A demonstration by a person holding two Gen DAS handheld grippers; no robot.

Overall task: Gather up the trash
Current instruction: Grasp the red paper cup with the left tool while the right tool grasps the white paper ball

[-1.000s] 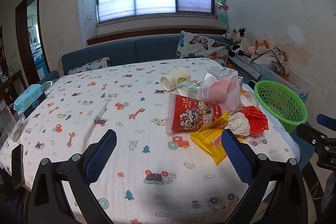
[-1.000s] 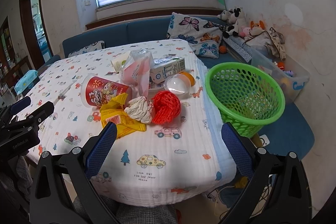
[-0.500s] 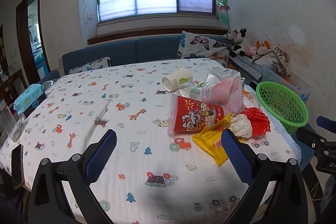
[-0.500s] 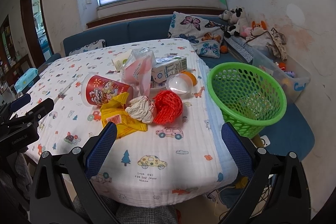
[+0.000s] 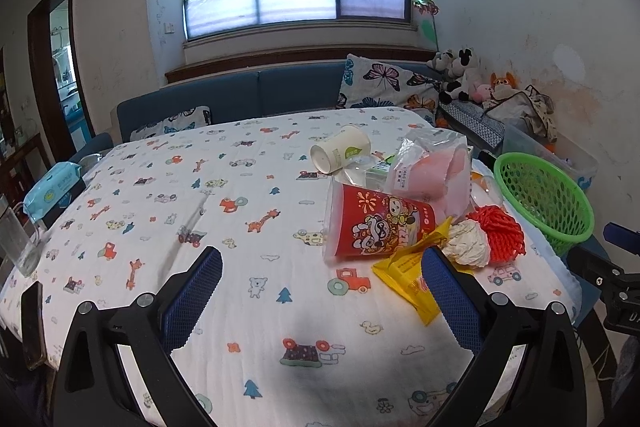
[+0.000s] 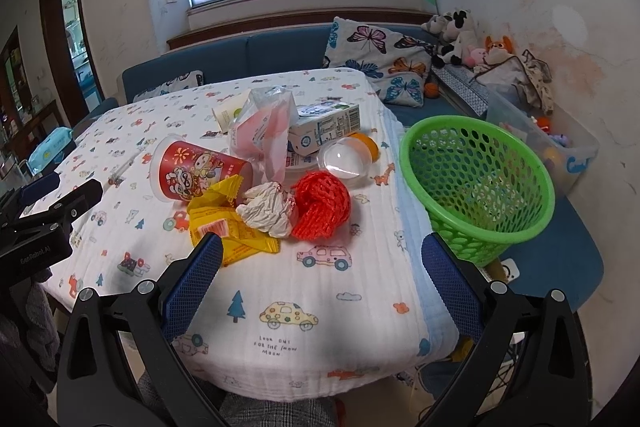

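Note:
Trash lies in a pile on the table: a red printed cup [image 6: 200, 173] on its side, a yellow wrapper [image 6: 224, 223], a crumpled white paper [image 6: 266, 211], a red foam net [image 6: 322, 205], a pink plastic bag [image 6: 266, 131], a milk carton [image 6: 326, 125], a clear dome lid [image 6: 344, 161] and a white paper cup [image 5: 340, 149]. A green basket [image 6: 476, 183] stands off the table's right edge. My right gripper [image 6: 322, 273] is open and empty, just short of the pile. My left gripper [image 5: 322, 291] is open and empty, left of the pile.
The table [image 5: 200, 195] wears a white cartoon-print cloth. A glass jug [image 5: 16, 239], a phone [image 5: 34, 323] and a blue wipes pack [image 5: 54, 189] sit at its left edge. A blue sofa [image 5: 248, 95] with butterfly pillows runs behind. Toys and a clear bin [image 6: 536, 139] line the right wall.
Both grippers have crept slightly forward toward the pile. Both stay open. Nothing on the table has moved.

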